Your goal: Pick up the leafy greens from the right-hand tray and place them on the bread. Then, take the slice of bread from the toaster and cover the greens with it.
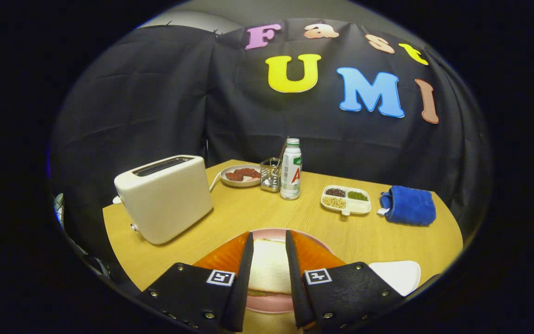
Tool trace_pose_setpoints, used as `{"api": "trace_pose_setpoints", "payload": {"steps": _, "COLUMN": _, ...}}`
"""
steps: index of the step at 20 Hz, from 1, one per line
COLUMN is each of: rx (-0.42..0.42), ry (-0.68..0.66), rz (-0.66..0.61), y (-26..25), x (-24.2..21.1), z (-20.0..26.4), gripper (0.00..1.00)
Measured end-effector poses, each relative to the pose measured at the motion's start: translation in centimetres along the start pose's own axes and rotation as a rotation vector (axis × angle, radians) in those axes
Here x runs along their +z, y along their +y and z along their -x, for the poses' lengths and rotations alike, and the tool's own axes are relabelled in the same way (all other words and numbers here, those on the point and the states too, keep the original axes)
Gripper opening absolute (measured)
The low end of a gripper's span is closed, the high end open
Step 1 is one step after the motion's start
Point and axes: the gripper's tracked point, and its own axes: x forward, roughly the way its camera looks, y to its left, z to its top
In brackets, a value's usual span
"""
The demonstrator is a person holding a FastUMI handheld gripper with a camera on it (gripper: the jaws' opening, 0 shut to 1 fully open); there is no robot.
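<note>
A pale slice of bread [269, 266] lies flat on a pink plate [267, 306], in the gap between my fingers. A thin strip of leafy greens [260, 293] peeks out under its near edge. My gripper [269, 234] hovers over the slice with its fingers a little apart. They flank the bread and hide its sides, and I see no squeeze on it. The cream toaster [165, 195] stands to the left beyond the fingers, its slot [162, 165] dark. To the right of the fingers, a white tray [399, 273] looks bare.
Further back on the wooden table [230, 218] stand a plate of red food [241, 175], a metal holder [270, 174] and a white bottle [291, 169]. A divided dish of beans [346, 198] and a folded blue cloth [408, 204] lie at the right.
</note>
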Motion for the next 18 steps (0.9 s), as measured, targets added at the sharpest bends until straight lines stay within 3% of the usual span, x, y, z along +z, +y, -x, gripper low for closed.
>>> {"api": "trace_pose_setpoints", "payload": {"steps": 4, "rx": -0.081, "ry": -0.1, "rz": 0.055, "y": -5.1, "x": 5.1, "z": 3.8, "gripper": 0.51}}
{"api": "trace_pose_setpoints", "payload": {"steps": 8, "rx": -0.226, "ry": -0.178, "rz": 0.109, "y": -12.7, "x": 7.9, "z": 7.9, "gripper": 0.51}}
{"api": "trace_pose_setpoints", "payload": {"steps": 18, "rx": -0.358, "ry": -0.233, "rz": 0.099, "y": -26.5, "x": 7.8, "z": 16.4, "gripper": 0.51}}
